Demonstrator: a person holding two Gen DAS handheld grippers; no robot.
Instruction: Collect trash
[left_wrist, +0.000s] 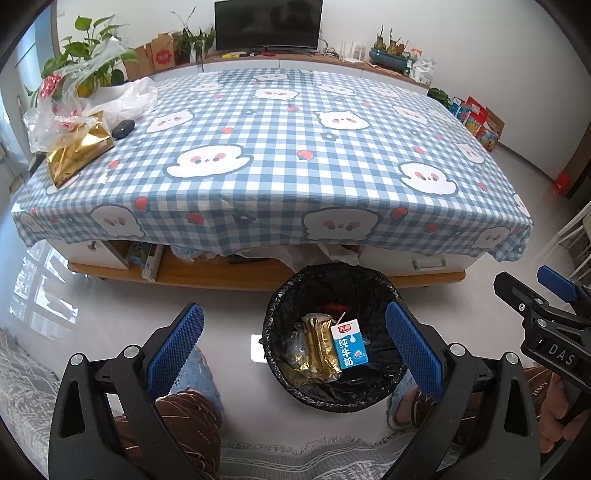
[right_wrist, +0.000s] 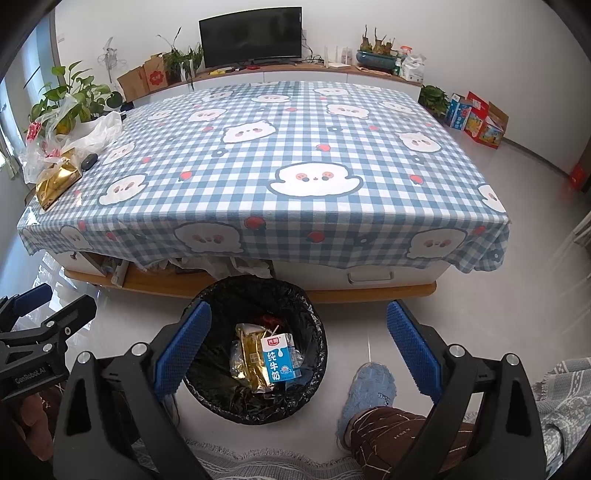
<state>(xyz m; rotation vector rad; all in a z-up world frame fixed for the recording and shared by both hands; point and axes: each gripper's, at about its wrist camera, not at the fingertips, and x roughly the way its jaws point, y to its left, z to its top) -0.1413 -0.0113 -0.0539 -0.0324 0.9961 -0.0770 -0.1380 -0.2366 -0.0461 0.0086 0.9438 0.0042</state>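
Both grippers agape, empty, above bin (left_wrist: 328, 397) holding milk carton (left_wrist: 349, 347).

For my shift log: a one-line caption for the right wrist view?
Open right tongs above the black-lined trash bin holding a milk carton and gold wrapper.

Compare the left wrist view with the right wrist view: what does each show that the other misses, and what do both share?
Only the left wrist view shows the right gripper, at its right edge. Only the right wrist view shows the left gripper, at its left edge, and a blue slipper. Both share the checked tablecloth, the lined bin, the milk carton inside it, and the gold bag.
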